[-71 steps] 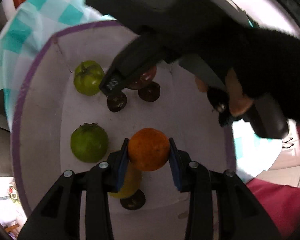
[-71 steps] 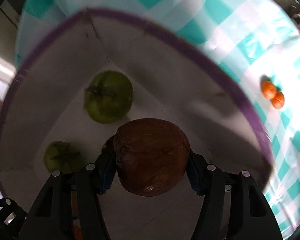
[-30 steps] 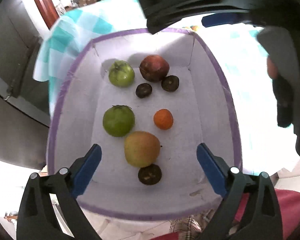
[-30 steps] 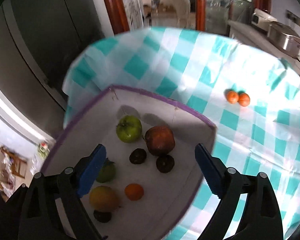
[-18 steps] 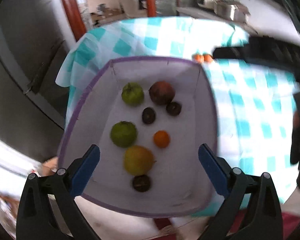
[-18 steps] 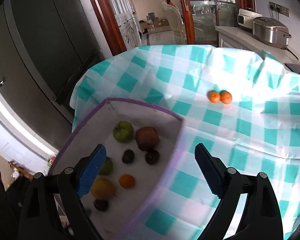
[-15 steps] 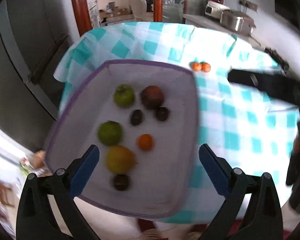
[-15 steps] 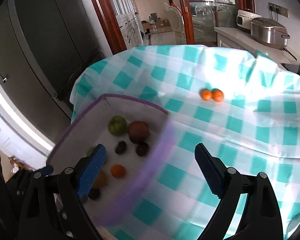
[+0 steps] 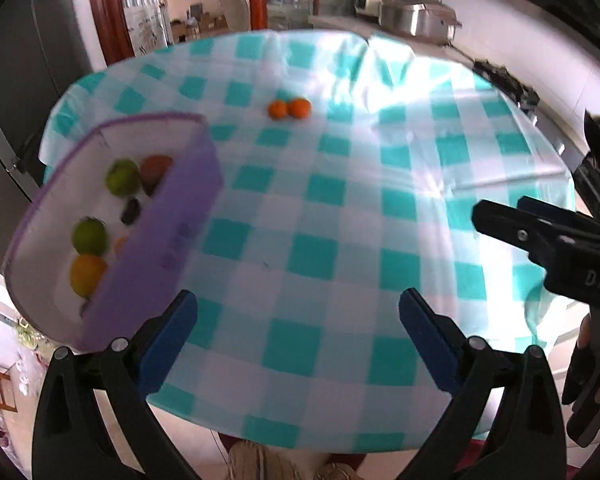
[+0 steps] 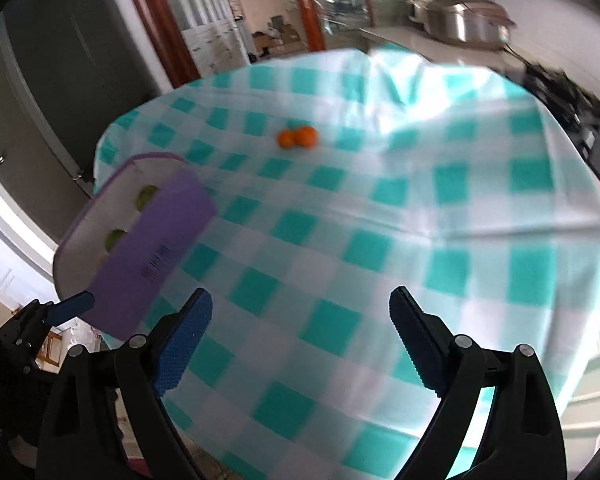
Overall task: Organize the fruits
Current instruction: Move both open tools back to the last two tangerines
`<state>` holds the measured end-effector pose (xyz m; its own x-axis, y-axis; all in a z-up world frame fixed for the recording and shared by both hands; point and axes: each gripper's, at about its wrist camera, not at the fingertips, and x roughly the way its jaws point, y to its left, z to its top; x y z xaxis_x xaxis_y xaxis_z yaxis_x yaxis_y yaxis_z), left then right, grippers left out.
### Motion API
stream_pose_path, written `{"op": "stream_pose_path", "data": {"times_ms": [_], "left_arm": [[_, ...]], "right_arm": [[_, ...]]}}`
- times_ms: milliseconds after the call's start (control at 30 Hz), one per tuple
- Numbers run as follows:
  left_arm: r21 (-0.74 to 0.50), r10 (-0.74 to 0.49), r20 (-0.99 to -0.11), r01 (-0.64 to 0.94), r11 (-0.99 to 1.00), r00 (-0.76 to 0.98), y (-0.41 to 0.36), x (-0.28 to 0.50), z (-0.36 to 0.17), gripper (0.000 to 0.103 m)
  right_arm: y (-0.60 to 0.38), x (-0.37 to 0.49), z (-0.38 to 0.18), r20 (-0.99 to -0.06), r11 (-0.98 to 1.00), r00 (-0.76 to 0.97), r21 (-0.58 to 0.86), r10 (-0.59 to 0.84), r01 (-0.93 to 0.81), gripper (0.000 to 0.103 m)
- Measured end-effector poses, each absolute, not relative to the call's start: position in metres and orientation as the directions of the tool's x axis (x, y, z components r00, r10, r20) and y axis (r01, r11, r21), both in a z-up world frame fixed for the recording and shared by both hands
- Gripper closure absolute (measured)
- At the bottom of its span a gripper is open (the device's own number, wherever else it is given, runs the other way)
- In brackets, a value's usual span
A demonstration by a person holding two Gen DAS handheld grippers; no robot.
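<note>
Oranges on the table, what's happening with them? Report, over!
Left tool open, right tool open, both empty. Two oranges side by side on tablecloth, outside box. Path clear.

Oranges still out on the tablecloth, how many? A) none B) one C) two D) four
C: two small oranges sit side by side on the checked tablecloth, apart from the purple bin; the left gripper and right gripper are both open and empty.
</note>
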<state>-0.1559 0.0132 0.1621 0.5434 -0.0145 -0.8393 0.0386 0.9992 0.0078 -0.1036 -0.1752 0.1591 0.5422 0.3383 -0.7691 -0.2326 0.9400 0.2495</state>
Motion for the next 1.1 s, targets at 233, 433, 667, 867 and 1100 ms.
{"op": "stream_pose_path", "data": {"times_ms": [233, 433, 667, 867, 1100], "left_arm": [[0.05, 0.005, -0.854, 0.072, 0.996, 0.521, -0.015, -0.132, 0.151, 0.002], [-0.034, -0.035, -0.864, 0.011, 0.999, 0.503, -0.006, -0.062, 0.139, 0.002], [-0.089, -0.049, -0.891, -0.069, 0.994, 0.451, 0.017, 0.064, 0.12, 0.002], [-0.133, -0.061, -0.91, -0.15, 0.98, 0.409, 0.058, 0.16, 0.099, 0.003], [-0.11, -0.045, -0.926, -0.153, 0.982, 0.375, 0.086, 0.243, 0.074, 0.012]], "right_arm": [[-0.214, -0.102, 0.128, -0.784, 0.94, 0.52, 0.3, 0.339, -0.161, 0.015], [-0.206, -0.073, 0.107, -0.816, 0.953, 0.494, 0.23, 0.299, -0.197, 0.015], [-0.176, 0.001, 0.086, -0.858, 0.96, 0.446, 0.172, 0.256, -0.22, 0.015], [-0.128, 0.075, 0.065, -0.87, 0.958, 0.428, 0.149, 0.245, -0.246, 0.017], [-0.09, 0.166, 0.05, -0.858, 0.963, 0.456, 0.147, 0.238, -0.226, 0.018]]}}
